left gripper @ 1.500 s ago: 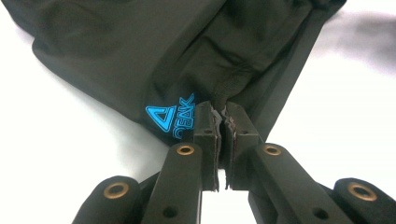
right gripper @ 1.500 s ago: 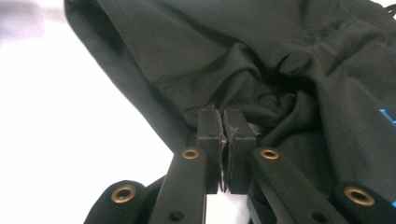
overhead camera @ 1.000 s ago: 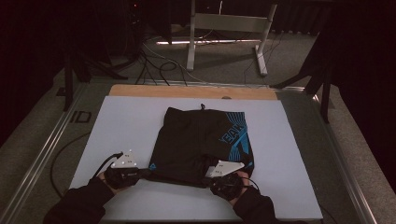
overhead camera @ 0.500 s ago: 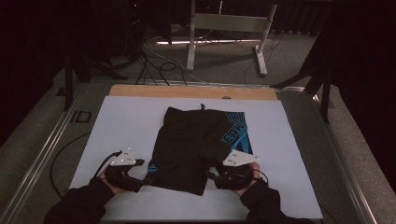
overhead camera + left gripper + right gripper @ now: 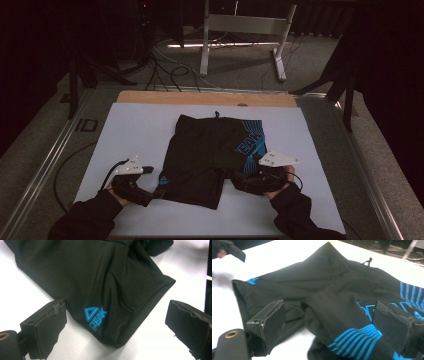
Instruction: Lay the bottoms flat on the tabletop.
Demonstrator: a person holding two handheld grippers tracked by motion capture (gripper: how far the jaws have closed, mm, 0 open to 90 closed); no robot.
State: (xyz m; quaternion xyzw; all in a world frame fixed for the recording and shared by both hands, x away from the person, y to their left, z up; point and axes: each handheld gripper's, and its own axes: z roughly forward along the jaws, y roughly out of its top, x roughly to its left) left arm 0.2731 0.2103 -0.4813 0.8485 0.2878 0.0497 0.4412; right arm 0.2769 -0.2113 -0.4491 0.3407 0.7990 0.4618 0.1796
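Black shorts [image 5: 207, 155]: lying flat mid-desk [image 5: 135, 125]. We are holding the left hand-held gripper [image 5: 150, 192] and right hand-held gripper [image 5: 239, 181] at the leg hems, both released, jaws just opening, fabric lying loose between them.

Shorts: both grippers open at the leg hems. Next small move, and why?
Probably draw both grippers back toward the person. The left gripper and right gripper have just been opening; their fingers stand apart from the cloth, and the shorts lie spread flat on the white table.
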